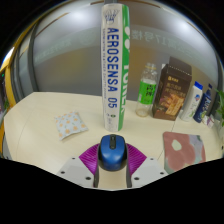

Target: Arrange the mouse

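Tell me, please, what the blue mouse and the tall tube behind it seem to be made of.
Mouse, between the tongs: apparently hard plastic, blue shell with a slight sheen, dark wheel strip. Tube: probably cardboard or plastic, smooth white printed surface; the look leaves it open.

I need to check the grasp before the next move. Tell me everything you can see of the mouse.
The mouse is a small blue computer mouse with a smooth, rounded plastic-looking shell. It sits between the gripper's magenta pads, which close in on both its sides. It points forward, toward the tall white Aerosensa tube standing just ahead on the table. No cable is visible.
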Demonstrator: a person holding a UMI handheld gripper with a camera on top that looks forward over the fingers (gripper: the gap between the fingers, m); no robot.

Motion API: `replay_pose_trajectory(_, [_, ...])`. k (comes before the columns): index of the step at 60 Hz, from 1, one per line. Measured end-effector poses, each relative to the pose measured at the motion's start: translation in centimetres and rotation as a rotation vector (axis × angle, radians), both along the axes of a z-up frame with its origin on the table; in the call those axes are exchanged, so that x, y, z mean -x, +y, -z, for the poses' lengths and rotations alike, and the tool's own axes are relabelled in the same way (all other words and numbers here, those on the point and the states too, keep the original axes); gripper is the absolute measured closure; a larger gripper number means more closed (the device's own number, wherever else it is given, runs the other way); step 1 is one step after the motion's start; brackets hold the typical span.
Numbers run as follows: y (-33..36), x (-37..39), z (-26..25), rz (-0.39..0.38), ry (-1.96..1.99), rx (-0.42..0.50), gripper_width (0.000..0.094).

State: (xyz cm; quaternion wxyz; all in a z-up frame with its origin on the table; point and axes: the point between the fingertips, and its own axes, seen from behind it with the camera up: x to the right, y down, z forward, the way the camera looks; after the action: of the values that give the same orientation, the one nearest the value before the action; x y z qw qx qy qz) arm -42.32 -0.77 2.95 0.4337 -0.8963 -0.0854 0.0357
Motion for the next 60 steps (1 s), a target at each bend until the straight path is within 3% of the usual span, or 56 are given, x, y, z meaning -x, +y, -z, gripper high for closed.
replay_pose_trajectory(12, [-0.7,-4.7,-17.9,0.044,0.094,-0.286,0.0568])
replay_pose_trajectory(17, [-0.2,-10.5,-20.8,0.100,0.088,-0.321,0.0568])
replay_pose_trajectory(22, [0.6,-17.1,-18.4,0.157,0.066,-0.288,0.0569])
replay_pose_trajectory(29, [1.3,-24.8,-9.6,0.223,0.029,-0.127,0.0571])
replay_pose_trajectory(35, [1.0,-27.5,-2.3,0.224,0.012,-0.025,0.0572])
replay_pose_trajectory(41, [0.6,-28.5,1.9,0.224,0.005,0.030,0.0561])
replay_pose_trajectory(51, [-0.1,-28.6,3.5,0.207,0.014,0.059,0.0401])
replay_pose_trajectory(53, [-0.3,-28.7,3.2,0.206,0.008,0.057,0.0305])
replay_pose_trajectory(56, [-0.9,-28.6,2.3,0.202,0.005,0.053,0.0076])
replay_pose_trajectory(60, [-1.9,-28.6,0.4,0.208,0.000,0.038,0.0099])
